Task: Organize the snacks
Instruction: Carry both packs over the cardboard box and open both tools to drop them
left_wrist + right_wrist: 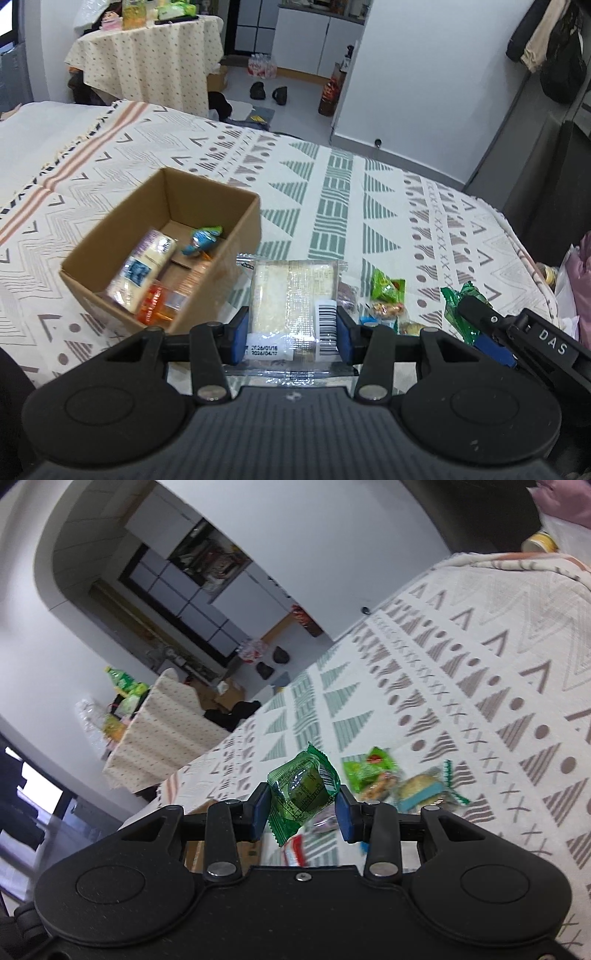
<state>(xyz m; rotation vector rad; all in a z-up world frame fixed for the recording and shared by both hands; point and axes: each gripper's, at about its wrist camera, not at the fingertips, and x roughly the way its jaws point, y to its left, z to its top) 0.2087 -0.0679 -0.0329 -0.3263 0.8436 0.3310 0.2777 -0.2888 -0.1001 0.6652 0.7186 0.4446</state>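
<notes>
Left claw (290, 328) grips clear cracker pack (291, 295) w/ barcode; right claw (301, 808) grips shiny green snack packet (301, 790).

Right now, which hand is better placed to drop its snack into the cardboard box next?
Left. Its tool holds the clear packet right beside the box; the right tool holds a green packet farther off.

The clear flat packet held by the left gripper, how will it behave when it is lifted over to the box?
The clear flat packet probably stays fairly stiff: it juts forward from the left gripper without drooping. Its glossy film looks slippery, so it may slide in the jaws. It seems light, and its pale contents may be crushable.
</notes>
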